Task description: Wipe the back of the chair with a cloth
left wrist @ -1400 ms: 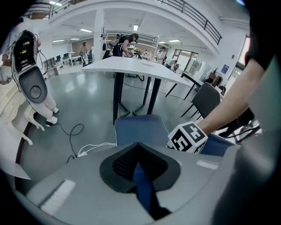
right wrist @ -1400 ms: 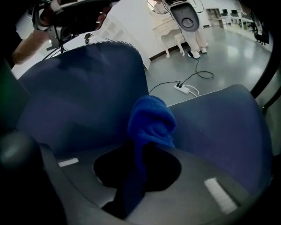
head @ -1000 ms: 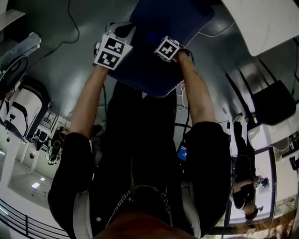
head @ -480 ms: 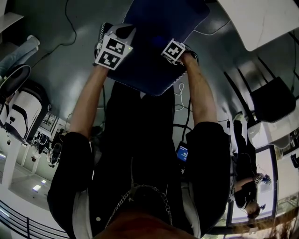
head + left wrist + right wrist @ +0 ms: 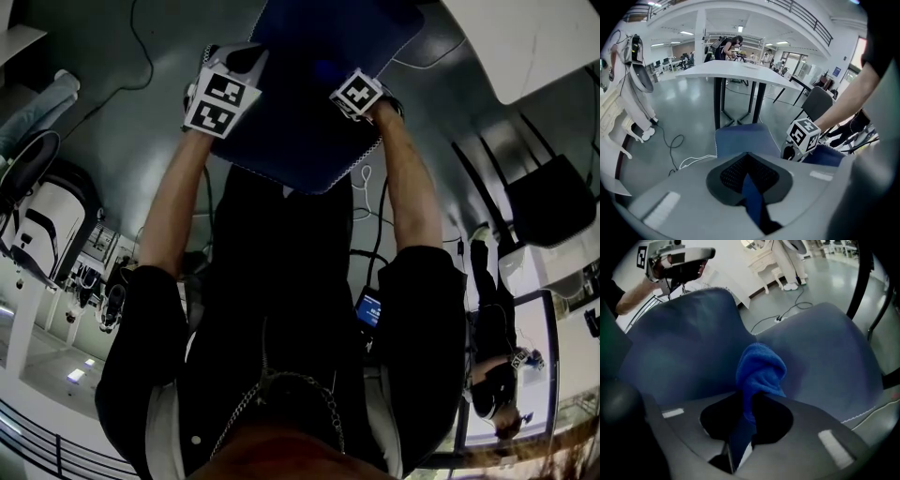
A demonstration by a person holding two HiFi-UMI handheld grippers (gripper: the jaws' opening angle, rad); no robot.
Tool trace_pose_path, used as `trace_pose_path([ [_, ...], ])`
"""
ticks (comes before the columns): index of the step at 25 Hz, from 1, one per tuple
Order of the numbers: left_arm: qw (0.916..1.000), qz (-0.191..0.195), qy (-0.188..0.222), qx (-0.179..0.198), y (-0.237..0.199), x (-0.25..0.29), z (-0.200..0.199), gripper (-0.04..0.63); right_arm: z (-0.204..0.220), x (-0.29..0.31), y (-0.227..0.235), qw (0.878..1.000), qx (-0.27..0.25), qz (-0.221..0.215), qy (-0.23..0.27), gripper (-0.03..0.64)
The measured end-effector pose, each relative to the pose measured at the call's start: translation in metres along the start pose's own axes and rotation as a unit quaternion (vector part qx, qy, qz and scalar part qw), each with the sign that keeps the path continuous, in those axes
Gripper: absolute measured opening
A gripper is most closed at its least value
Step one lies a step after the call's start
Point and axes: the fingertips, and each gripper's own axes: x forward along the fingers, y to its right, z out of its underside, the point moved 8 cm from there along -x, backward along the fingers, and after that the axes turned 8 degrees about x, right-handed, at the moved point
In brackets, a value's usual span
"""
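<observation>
Firmly closed, the right gripper (image 5: 749,401) pinches a bright blue terry cloth (image 5: 760,367). The cloth bunches into a rounded, nubby wad that sticks out ahead of the jaws. The wad sits against the chair (image 5: 684,348), just at the crease where its two dark blue padded panels meet. The upholstery looks smooth and matte, with a pale stitched seam along the lower right edge.

The left gripper (image 5: 750,176) is also shut, clamped on a thin blue strip the same colour as the upholstery. It looks like the top edge of the chair back. From the right gripper view it perches at the far left upper rim of the panel. In the head view both grippers are held out at arm's length over the chair, the left one at its left edge and the right one just beside its right edge.

Beyond the chair lies a grey polished floor (image 5: 689,108) with a white cable (image 5: 696,161) trailing across it. A white table (image 5: 731,70) on black legs stands farther off.
</observation>
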Motion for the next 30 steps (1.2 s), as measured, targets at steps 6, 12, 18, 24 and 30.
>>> trace_pose_path([
  [6, 0.9998, -0.019, -0.001, 0.006, -0.030, -0.005, 0.009, 0.009, -0.079, 0.012, -0.001, 0.997, 0.027, -0.018, 0.073, 0.057],
  [12, 0.9994, -0.029, -0.012, 0.016, -0.051, -0.012, 0.020, 0.009, -0.145, 0.043, -0.019, 0.996, 0.004, -0.035, 0.080, 0.057],
  [18, 0.9993, -0.028, -0.011, 0.023, -0.069, -0.019, 0.030, 0.009, -0.186, 0.074, -0.025, 0.997, -0.018, -0.026, 0.064, 0.057],
  [24, 0.9995, -0.019, -0.015, 0.020, -0.077, -0.021, 0.048, 0.009, -0.201, 0.093, -0.026, 0.999, -0.016, -0.026, 0.035, 0.057],
  [30, 0.9996, -0.013, -0.013, 0.023, -0.088, -0.022, 0.056, 0.009, -0.211, 0.098, -0.022, 1.000, -0.013, 0.016, 0.004, 0.057],
])
